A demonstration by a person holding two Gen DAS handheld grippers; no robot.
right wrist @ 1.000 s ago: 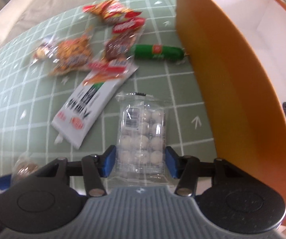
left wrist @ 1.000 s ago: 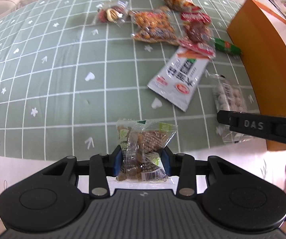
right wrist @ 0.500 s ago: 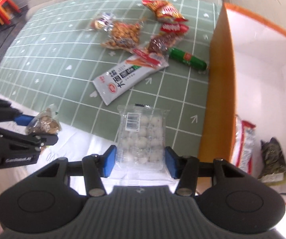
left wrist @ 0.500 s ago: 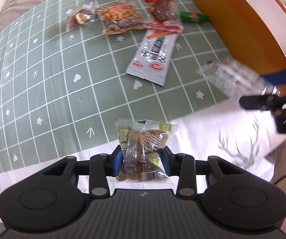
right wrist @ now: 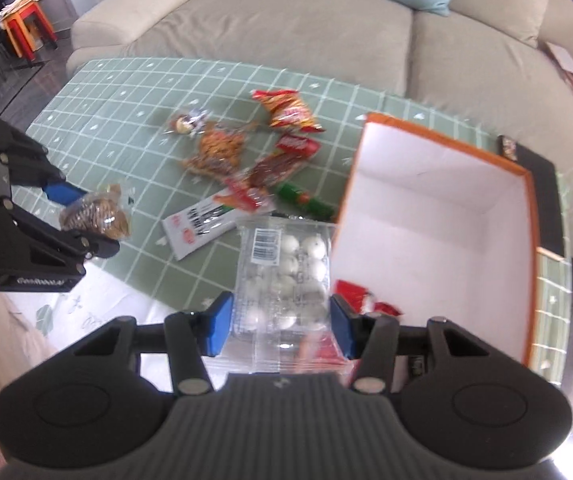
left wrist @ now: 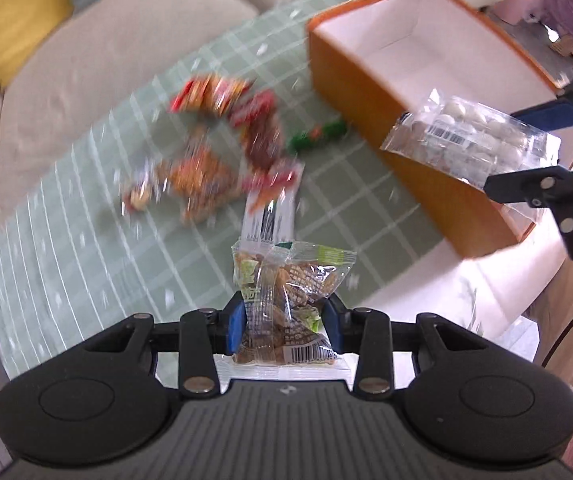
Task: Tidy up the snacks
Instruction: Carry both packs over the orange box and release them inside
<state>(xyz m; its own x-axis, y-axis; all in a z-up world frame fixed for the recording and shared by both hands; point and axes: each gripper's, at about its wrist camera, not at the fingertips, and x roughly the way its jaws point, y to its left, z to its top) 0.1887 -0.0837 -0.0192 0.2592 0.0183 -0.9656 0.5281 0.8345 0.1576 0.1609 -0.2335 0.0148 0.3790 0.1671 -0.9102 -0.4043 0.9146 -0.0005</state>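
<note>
- The right gripper pinched the clear pack of white balls, at the orange box's near wall.
- The left gripper pinched a brown snack bag, farther from the box.

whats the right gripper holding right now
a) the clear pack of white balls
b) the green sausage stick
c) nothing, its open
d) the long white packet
a: in the right wrist view the right gripper is shut on the clear pack of white balls, lifted beside the orange box; the green sausage stick and the long white packet lie on the green tablecloth.
</note>
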